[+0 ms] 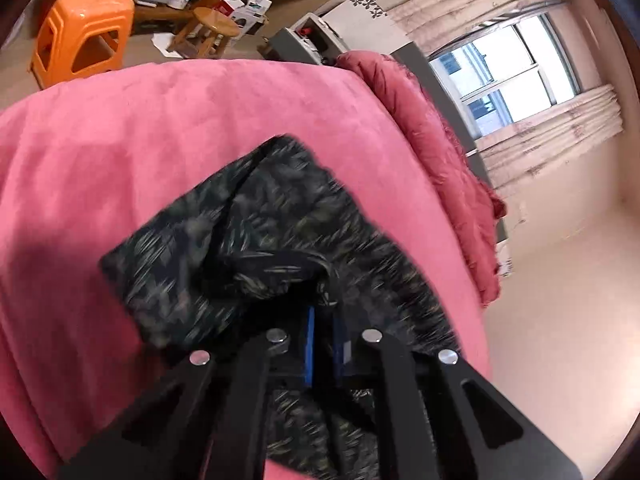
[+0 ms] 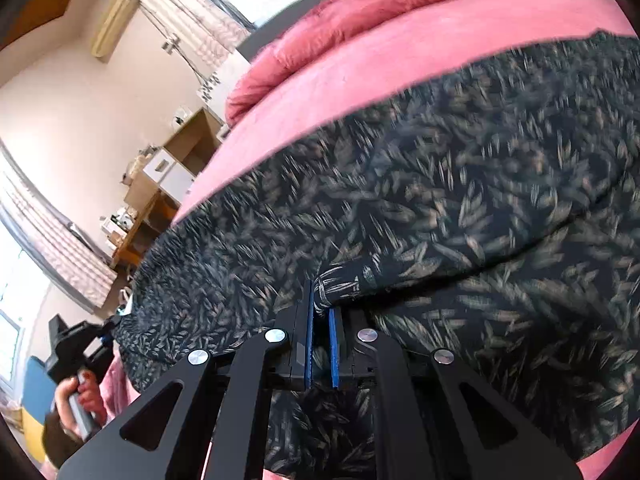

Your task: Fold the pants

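Note:
Dark pants with a pale leaf print (image 1: 256,232) lie on a pink bed cover (image 1: 160,120). My left gripper (image 1: 325,312) is shut on an edge of the pants, and the cloth bunches over its blue pads. In the right wrist view the pants (image 2: 440,184) stretch across the bed cover (image 2: 400,52). My right gripper (image 2: 322,312) is shut on a folded edge of the pants between its blue pads. My left gripper with the hand that holds it (image 2: 80,364) also shows at the far left, at the other end of the pants.
A red quilt (image 1: 440,152) lies bunched along the bed's far side by the window (image 1: 504,72). An orange plastic stool (image 1: 80,36) and a wooden stool (image 1: 208,28) stand on the floor beyond the bed. Wooden shelves (image 2: 160,200) stand against the wall.

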### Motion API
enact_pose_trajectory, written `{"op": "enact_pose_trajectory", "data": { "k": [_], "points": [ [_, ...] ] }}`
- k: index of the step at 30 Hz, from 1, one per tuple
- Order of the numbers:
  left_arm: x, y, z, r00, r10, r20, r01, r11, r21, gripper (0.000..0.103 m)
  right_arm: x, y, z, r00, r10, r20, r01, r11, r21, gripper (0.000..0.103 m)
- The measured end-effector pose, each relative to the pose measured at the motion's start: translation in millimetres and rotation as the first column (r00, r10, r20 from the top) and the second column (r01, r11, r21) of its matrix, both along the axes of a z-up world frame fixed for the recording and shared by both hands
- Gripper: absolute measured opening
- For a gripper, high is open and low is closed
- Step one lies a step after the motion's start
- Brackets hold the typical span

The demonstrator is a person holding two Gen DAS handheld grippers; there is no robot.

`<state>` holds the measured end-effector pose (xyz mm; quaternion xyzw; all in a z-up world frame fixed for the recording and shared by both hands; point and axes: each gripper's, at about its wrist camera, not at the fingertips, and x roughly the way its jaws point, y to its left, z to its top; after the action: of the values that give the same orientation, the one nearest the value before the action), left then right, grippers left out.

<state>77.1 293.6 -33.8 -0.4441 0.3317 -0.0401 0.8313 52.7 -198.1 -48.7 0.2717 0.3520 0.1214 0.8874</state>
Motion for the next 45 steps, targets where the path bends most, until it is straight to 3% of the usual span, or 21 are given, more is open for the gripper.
{"op": "enact_pose_trajectory", "data": {
  "k": [5,9,12,14,17,22,27,29,32,33,35,40,42,45],
  "points": [
    [-22,9,43,0.987,-0.048,0.15,0.044,0.999,0.031,0.005,-29,-4,42,0.99,0.031,0.136,-0.031,1.0,0.0,0.005],
    [-36,14,25,0.995,-0.063,0.074,0.054,0.991,0.126,0.005,-46,2,33,0.992,0.087,0.091,-0.087,0.996,-0.003,0.005],
    [-40,22,-10,0.999,-0.033,-0.01,0.034,0.996,0.088,0.005,-45,12,13,0.994,0.107,0.006,-0.107,0.992,-0.062,0.005],
    [-41,23,-26,0.999,-0.024,-0.037,0.026,0.997,0.069,0.005,-40,11,-1,0.993,0.104,-0.056,-0.107,0.994,-0.04,0.005],
    [-42,19,-22,0.999,-0.028,-0.019,0.03,0.995,0.099,0.005,-38,7,-2,0.993,0.105,-0.053,-0.106,0.994,-0.011,0.005],
    [-56,28,-15,0.998,0.021,0.067,-0.024,0.999,0.047,0.005,-50,3,12,0.991,0.132,0.028,-0.132,0.991,0.013,0.005],
    [-60,24,-27,0.999,0.031,0.007,-0.032,0.994,0.1,0.005,-51,9,2,0.988,0.154,-0.03,-0.155,0.987,-0.032,0.005],
    [-57,19,-23,1.0,0.027,-0.013,-0.024,0.985,0.17,0.006,-45,9,-3,0.987,0.15,-0.063,-0.151,0.988,-0.022,0.005],
    [-58,12,-19,0.999,0.034,-0.026,-0.027,0.97,0.242,0.012,-44,7,0,0.987,0.146,-0.068,-0.145,0.989,0.011,0.009],
    [-61,13,-18,0.999,0.049,-0.025,-0.041,0.97,0.239,0.018,-45,3,2,0.987,0.142,-0.074,-0.141,0.99,0.022,0.016],
    [-69,17,-15,0.996,0.088,0.004,-0.087,0.971,0.224,0.032,-51,-6,7,0.991,0.108,-0.073,-0.105,0.994,0.042,0.044],
    [-96,17,9,0.969,0.213,0.126,-0.241,0.924,0.296,0.048,-73,-49,28,0.999,-0.021,-0.034,0.021,1.0,0.014,0.046],
    [-95,8,17,0.969,0.197,0.152,-0.238,0.913,0.332,0.05,-78,-77,34,0.994,-0.105,-0.028,0.106,0.994,0.022,0.046],
    [-81,-19,23,0.982,0.097,0.16,-0.154,0.906,0.394,0.064,-79,-127,37,0.969,-0.241,-0.06,0.248,0.959,0.135,0.046]
  ]
}}
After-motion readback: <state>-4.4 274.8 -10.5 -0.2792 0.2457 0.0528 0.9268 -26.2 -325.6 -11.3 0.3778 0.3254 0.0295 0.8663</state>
